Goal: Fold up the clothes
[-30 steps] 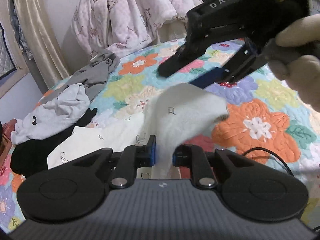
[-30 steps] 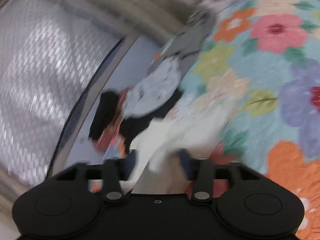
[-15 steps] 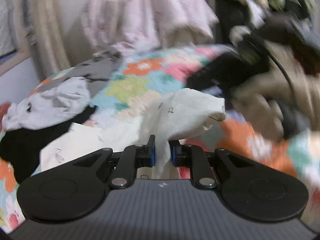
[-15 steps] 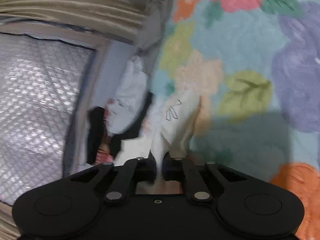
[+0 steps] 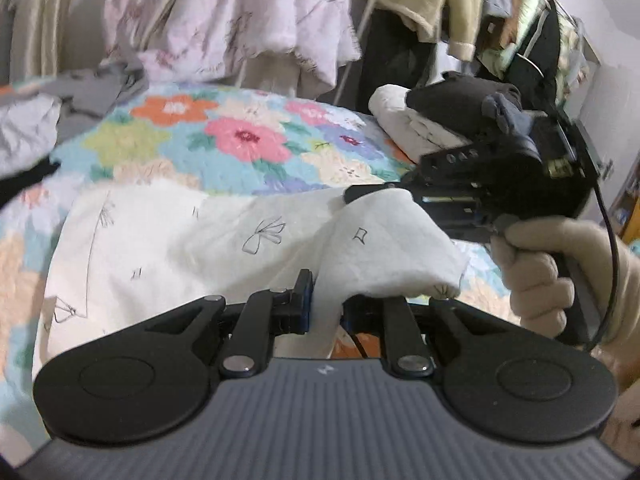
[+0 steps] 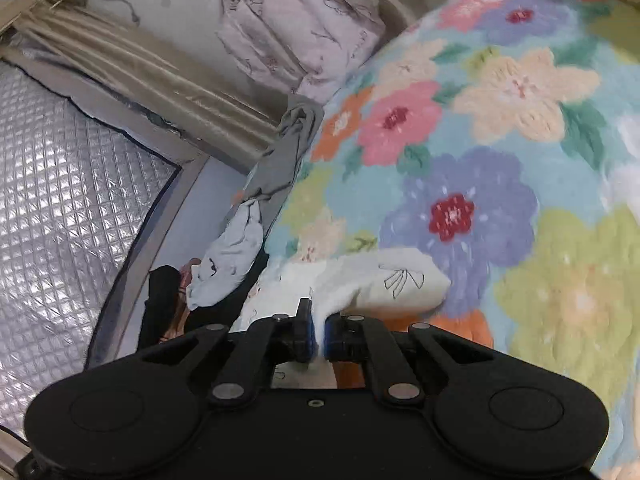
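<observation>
No readable words or numbers, right gripper (image 5: 362,196) body showing only blurred pale letters on its side, white garment (image 5: 180,236) beside it bearing drawn bows, no lettering

Floral quilt (image 6: 460,168), pink blanket (image 5: 224,16), beige curtain (image 6: 152,76), quilted silver window cover (image 6: 64,208)

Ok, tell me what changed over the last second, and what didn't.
The right tongs, open a second ago, have just closed on an edge of the white printed garment and swung round beside the left tongs. The left tongs kept their grip on it; the garment still lies across the floral quilt.
</observation>
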`<state>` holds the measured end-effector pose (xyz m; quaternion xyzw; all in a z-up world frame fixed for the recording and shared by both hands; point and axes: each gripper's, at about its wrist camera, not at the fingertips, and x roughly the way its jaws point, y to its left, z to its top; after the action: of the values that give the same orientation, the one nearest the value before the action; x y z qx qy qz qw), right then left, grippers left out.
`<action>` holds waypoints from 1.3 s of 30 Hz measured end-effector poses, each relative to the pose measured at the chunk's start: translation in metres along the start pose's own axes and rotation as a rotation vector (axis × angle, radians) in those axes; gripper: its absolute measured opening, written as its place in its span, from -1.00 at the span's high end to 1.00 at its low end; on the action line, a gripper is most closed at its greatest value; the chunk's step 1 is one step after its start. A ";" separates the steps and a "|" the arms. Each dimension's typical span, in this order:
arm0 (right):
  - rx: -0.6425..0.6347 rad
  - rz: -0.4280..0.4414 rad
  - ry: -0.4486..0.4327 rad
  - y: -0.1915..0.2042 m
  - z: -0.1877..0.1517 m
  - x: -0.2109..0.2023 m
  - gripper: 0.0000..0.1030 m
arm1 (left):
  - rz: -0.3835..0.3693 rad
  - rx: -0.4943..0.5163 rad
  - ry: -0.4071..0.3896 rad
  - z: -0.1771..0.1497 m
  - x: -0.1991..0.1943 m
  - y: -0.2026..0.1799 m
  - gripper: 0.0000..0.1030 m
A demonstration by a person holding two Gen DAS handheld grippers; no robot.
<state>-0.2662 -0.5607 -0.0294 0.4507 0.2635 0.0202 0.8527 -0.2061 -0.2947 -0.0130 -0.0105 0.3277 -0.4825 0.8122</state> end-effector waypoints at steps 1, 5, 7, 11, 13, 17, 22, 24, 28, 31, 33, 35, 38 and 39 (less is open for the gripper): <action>-0.012 0.002 -0.003 0.003 0.000 0.002 0.84 | 0.002 -0.033 -0.002 0.000 -0.002 0.005 0.72; -0.163 -0.026 0.015 0.041 0.006 0.024 0.84 | 0.056 -0.169 -0.040 -0.001 -0.020 0.034 0.72; -0.279 -0.069 0.031 0.066 0.007 0.043 0.84 | 0.103 -0.214 -0.050 -0.002 -0.027 0.047 0.72; -0.472 -0.098 0.094 0.113 0.001 0.089 0.84 | 0.203 -0.260 -0.065 -0.007 -0.044 0.064 0.72; -0.520 -0.100 0.140 0.128 -0.006 0.113 0.84 | 0.227 -0.298 -0.057 -0.010 -0.050 0.071 0.72; -0.573 -0.101 0.231 0.138 -0.023 0.153 0.83 | 0.262 -0.431 -0.081 -0.019 -0.064 0.088 0.70; -0.544 -0.042 0.301 0.131 -0.033 0.172 0.68 | 0.407 -0.425 -0.062 -0.028 -0.077 0.096 0.65; -0.491 -0.004 0.268 0.128 -0.031 0.156 0.45 | 0.417 -0.427 -0.079 -0.027 -0.083 0.099 0.60; -0.404 0.052 0.148 0.121 -0.027 0.106 0.01 | 0.450 -0.381 -0.119 -0.020 -0.097 0.095 0.49; -0.398 0.040 0.103 0.113 -0.036 0.077 0.01 | 0.429 -0.347 -0.155 -0.014 -0.099 0.088 0.26; -0.408 0.009 0.098 0.108 -0.045 0.067 0.01 | 0.437 -0.311 -0.156 -0.010 -0.097 0.083 0.23; -0.419 -0.021 0.119 0.101 -0.055 0.066 0.01 | 0.448 -0.295 -0.151 -0.006 -0.095 0.080 0.21; -0.430 -0.066 0.196 0.089 -0.070 0.075 0.01 | 0.458 -0.273 -0.145 -0.002 -0.087 0.081 0.16; -0.452 -0.089 0.224 0.087 -0.078 0.081 0.01 | 0.480 -0.266 -0.131 -0.001 -0.081 0.084 0.09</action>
<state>-0.2154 -0.4282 -0.0319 0.2316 0.3645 0.0908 0.8974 -0.1673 -0.1852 0.0007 -0.0700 0.3280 -0.2273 0.9142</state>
